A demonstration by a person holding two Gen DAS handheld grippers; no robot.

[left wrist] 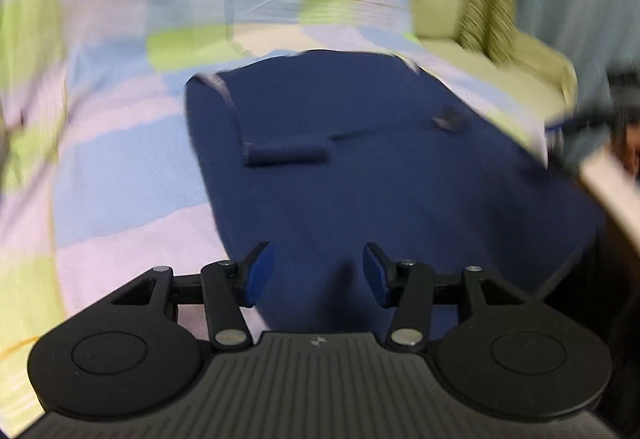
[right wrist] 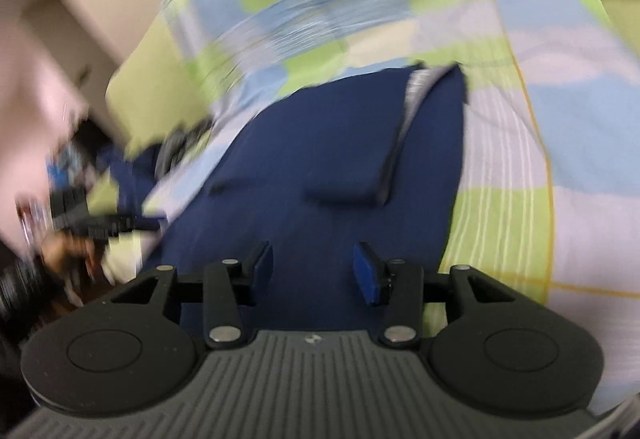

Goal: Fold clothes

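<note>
Both grippers, left gripper (left wrist: 318, 273) and right gripper (right wrist: 313, 271), hover with jaws wide and empty over the navy-blue cloth garment (left wrist: 360, 167), seemingly half-folded on the checked pastel bedsheet (left wrist: 120, 119) at twelve o'clock.

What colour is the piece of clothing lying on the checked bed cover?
Dark navy blue. The garment shows best in the right wrist view, on the pastel checked bed cover.

No text, label or number is legible in either view.
</note>
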